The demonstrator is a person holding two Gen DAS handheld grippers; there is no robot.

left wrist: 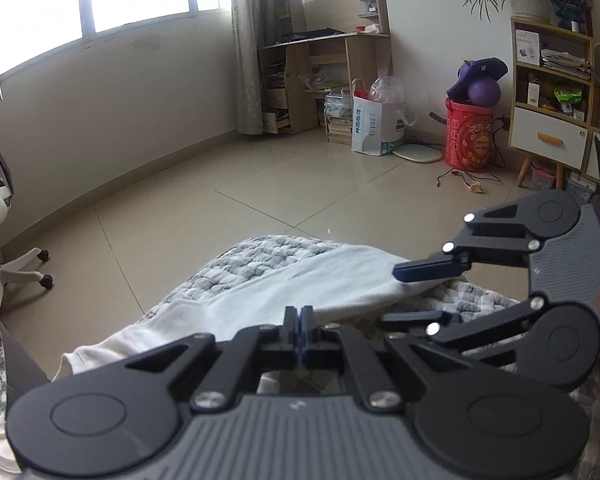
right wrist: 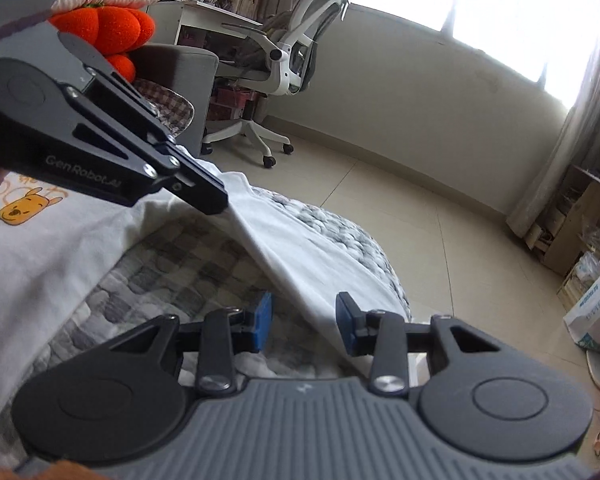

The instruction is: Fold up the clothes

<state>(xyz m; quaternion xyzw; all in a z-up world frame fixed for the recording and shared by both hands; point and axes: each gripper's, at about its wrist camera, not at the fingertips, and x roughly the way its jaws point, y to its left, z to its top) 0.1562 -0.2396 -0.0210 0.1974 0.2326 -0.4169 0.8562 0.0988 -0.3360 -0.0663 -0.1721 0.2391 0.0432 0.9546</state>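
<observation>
The white garment point(right wrist: 300, 256) lies spread over the checked grey quilt point(right wrist: 172, 268), and its lifted edge runs toward the rounded end of the quilt near the floor. It looks light, soft and loose, so I judge it will sag and slide wherever it is not held, and a fold will not keep straight without tension between two holds. The best places to take it are on the hem or at a corner, with only one layer pinched.

The left gripper point(left wrist: 299, 316) is clenched, and in the right wrist view its tip point(right wrist: 208, 200) meets the raised edge of the cloth, which makes a ridge running down from there; so it seems to be pinching this edge. The right gripper point(right wrist: 304, 324) is released: its two blue pads point(right wrist: 262, 322) stand apart, with the same edge passing between them and no pressing visible.

The left wrist view shows the right gripper point(left wrist: 424, 294) from the side, with one finger above the cloth corner and one below it. It does not show the print. The right wrist view shows a yellow bear print point(right wrist: 18, 210) on the garment and an orange plush toy point(right wrist: 112, 36) behind. Only this view shows how the cloth rises from the quilt.
</observation>
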